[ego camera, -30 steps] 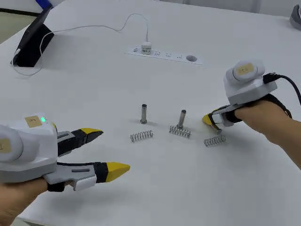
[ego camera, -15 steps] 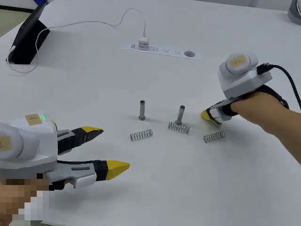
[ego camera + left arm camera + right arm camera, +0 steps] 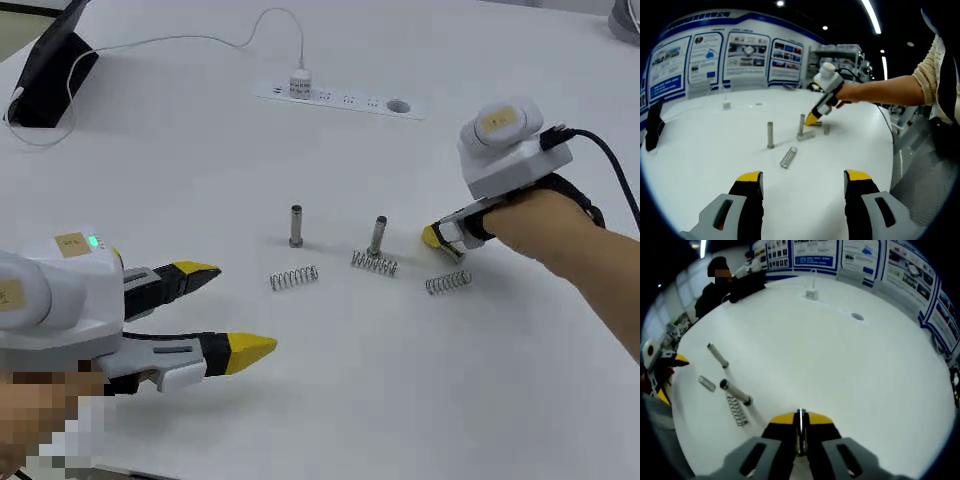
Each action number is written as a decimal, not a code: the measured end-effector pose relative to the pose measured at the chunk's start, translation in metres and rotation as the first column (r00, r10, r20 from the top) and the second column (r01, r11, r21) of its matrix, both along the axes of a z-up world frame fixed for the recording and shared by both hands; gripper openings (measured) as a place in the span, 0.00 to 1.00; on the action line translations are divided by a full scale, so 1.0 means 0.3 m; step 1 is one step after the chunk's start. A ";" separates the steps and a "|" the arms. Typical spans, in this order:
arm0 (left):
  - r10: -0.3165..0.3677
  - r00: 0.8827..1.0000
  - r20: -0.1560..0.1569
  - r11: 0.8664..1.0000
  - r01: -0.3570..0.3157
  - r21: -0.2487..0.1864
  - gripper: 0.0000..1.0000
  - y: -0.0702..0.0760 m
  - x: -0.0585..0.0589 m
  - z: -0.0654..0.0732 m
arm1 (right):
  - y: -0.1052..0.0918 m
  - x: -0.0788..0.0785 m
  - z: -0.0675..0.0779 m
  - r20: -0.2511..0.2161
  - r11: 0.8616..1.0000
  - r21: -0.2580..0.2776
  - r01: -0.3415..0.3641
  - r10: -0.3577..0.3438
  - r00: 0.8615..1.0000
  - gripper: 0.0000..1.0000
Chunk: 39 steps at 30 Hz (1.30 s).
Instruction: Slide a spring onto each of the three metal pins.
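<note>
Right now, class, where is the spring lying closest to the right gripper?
In the head view, that spring lies flat on the white table, to the right of the right-hand upright pin and just nearer the camera than the right gripper.

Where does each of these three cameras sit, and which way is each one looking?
Head view: on the person's headset, looking down at the table; left gripper, right gripper and a forearm show.
Left gripper view: on the left gripper, looking along its open jaws toward the right gripper.
Right gripper view: on the right gripper, looking along its shut jaws pinching a pin; left gripper at the edge.
Shared: all three show two upright pins.
</note>
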State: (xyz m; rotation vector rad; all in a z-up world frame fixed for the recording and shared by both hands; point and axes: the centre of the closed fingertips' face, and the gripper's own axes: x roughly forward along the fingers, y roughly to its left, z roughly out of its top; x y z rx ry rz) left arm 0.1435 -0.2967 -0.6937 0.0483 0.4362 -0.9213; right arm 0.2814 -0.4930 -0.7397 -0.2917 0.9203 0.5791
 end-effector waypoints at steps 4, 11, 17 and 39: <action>0.002 1.000 0.005 1.000 -0.002 -0.008 0.66 -0.008 0.002 0.012 | 0.000 0.004 0.004 0.021 1.000 0.019 -0.007 0.007 1.000 0.08; 0.014 0.999 0.031 1.000 -0.013 -0.020 0.65 0.000 0.006 0.051 | 0.011 -0.024 0.031 0.065 0.999 0.043 0.001 -0.003 0.998 0.09; 0.020 0.999 0.034 0.999 -0.019 -0.026 0.65 0.003 0.007 0.062 | 0.004 -0.051 0.080 0.100 0.998 0.057 -0.002 -0.003 0.995 0.09; -0.012 0.999 0.052 1.000 0.013 -0.009 0.65 -0.026 -0.005 0.089 | -0.027 -0.105 0.146 0.167 0.993 0.120 0.014 -0.034 0.985 0.09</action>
